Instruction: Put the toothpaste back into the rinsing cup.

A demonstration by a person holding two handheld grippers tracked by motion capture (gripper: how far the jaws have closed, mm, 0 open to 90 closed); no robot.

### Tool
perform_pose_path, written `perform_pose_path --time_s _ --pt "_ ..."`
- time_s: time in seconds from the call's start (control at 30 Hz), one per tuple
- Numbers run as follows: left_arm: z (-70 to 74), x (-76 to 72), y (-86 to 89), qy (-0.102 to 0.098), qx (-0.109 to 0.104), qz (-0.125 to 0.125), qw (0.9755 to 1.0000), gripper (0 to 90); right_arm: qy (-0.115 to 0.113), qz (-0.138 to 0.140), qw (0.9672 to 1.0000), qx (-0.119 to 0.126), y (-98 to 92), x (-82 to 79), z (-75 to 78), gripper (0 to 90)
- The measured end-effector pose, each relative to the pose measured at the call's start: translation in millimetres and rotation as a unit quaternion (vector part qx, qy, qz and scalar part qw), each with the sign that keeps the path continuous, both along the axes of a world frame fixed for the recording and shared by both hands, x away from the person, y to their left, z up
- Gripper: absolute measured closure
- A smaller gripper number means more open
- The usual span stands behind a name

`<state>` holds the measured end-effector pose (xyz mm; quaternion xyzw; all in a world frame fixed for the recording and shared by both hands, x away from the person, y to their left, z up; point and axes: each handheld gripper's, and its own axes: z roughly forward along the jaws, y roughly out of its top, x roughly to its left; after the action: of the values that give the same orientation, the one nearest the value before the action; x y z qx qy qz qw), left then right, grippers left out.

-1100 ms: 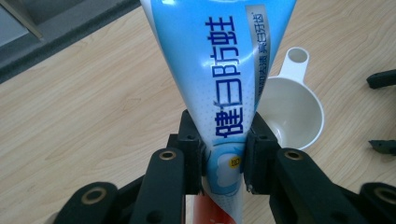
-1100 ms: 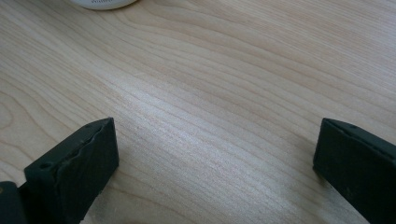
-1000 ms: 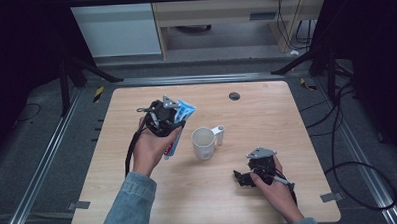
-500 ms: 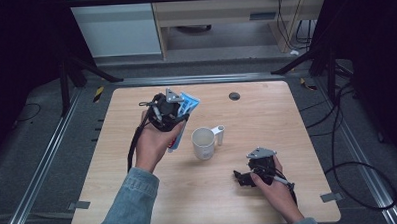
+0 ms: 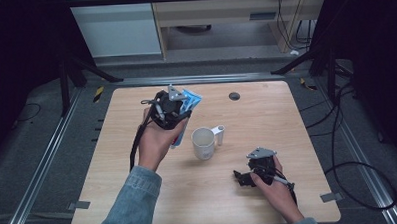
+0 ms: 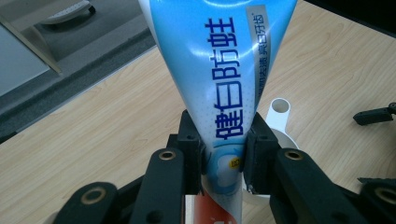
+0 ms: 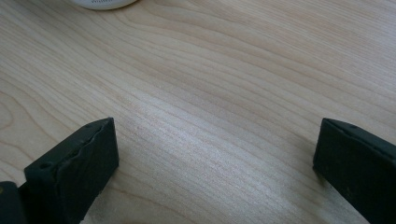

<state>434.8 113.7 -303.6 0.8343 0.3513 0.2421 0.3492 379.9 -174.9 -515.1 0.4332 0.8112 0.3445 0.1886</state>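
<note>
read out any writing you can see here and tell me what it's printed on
"健白防蛀": large dark blue characters running along the blue and white tube clamped in the left gripper.
"亮白牙齿": the end of a smaller line on the grey strip beside them; the characters before it are too blurred to read.
Small yellow mark low on the tube: too small to read.
Cup: no readable writing.

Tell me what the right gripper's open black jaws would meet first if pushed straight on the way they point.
Probably the white ceramic mug: the right gripper lies on the light wooden table, bare between them, though depth is unclear.
</note>
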Motion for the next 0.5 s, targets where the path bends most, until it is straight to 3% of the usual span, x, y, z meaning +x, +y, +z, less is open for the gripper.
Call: perform_pose_path --time_s 0.5 --pt "5.6 -2.7 -3.9 -0.023 -0.016 0.002 0.9996 71.9 0.0 0.0 1.0 0.0 0.0 0.0 0.0 0.3"
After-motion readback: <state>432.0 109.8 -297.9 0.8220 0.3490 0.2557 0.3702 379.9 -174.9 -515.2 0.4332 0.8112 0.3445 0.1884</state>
